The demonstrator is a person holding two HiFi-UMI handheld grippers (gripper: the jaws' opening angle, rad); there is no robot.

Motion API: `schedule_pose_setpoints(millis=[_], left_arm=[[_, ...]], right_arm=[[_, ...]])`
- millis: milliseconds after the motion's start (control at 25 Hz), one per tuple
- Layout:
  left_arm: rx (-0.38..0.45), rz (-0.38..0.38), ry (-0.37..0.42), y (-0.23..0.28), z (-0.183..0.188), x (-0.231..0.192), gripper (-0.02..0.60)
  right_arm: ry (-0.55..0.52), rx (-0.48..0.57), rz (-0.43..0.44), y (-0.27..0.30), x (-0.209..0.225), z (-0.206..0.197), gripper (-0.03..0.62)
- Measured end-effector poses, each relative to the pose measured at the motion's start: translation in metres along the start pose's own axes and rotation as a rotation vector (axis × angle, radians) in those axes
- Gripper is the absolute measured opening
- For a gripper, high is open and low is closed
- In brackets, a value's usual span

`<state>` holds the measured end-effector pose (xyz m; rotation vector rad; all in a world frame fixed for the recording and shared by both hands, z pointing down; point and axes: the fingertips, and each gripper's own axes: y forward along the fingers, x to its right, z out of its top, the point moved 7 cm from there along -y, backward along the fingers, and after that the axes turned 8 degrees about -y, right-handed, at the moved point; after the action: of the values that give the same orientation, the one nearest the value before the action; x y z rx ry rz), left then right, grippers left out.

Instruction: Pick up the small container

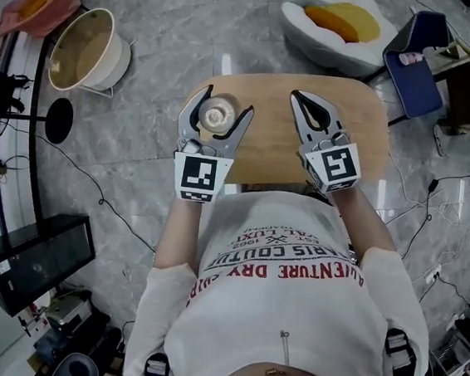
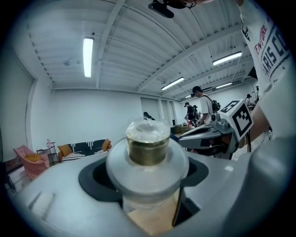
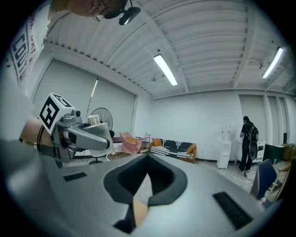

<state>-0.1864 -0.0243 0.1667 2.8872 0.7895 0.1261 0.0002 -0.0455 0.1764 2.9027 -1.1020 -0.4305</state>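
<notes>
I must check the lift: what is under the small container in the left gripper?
Under the small container, between the jaws of the left gripper, a piece of the wooden table shows. Whether its base rests on the wood cannot be seen; the jaws cover it.

Over the wooden table, the left gripper clasps the small container; the right gripper, its 2 jaws together, lies beside it.
</notes>
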Motion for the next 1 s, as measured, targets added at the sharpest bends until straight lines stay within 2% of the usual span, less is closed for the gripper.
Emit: schedule_pose_setpoints(millis=[280,1000], left_arm=[[0.029,0.026,0.026,-0.013,0.018,-0.004,0.342],[0.015,0.023,0.011,-0.032,0.007,0.014,0.342]], right_arm=[[-0.027,0.051,-0.007,-0.013,-0.003,0.023,-0.014],[-0.009,0.049,-0.013,-0.027,-0.015,0.024,-0.014]])
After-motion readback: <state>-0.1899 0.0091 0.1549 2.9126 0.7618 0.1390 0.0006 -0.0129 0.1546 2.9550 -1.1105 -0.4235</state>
